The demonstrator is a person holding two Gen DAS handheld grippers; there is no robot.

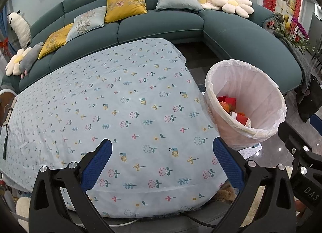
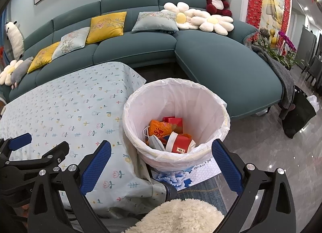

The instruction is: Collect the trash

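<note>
Both tongs, left [image 1: 162, 160] and right [image 2: 161, 161], gape empty; counter [image 1: 120, 102] bare, bin [image 2: 175, 150] filled, so scan wider for trash

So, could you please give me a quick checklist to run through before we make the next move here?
1. Left tool empty and open: ok.
2. Right tool empty and open: ok.
3. Bin upright, liner over its rim: ok.
4. Trash inside the bin, well below the rim: ok.
5. Tablecloth free of trash where visible: ok.
6. Trash left on the floor or sofa: none visible, but cannot tell beyond these views.
</note>
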